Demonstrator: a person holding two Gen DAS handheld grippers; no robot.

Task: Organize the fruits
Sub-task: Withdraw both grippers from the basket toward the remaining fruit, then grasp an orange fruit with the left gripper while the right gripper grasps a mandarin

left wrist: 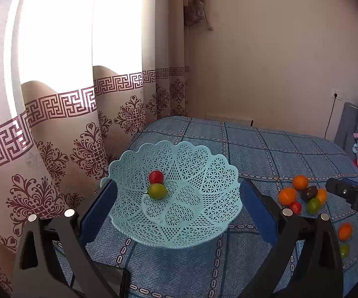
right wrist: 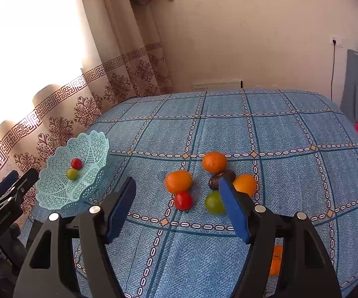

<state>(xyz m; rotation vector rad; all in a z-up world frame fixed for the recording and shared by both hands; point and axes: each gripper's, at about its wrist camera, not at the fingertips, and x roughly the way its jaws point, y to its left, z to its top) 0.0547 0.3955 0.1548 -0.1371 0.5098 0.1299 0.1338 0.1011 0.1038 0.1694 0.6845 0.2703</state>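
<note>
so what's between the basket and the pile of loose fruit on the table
Nothing but bare blue checked tablecloth. The right wrist view shows that stretch clear from the basket to the nearest orange fruit.

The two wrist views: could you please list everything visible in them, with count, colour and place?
basket: one, pale turquoise, lattice, at the bed's curtain side
fruits in basket: two, red and green, touching
fruit cluster on bedspread: six; three orange, one red, one green, one dark
stray fruits: one orange, one green, nearer the camera
bedspread: one, blue plaid
curtain: beige, maroon pattern
left tool: open, around the basket
right tool: open, before the cluster
</note>
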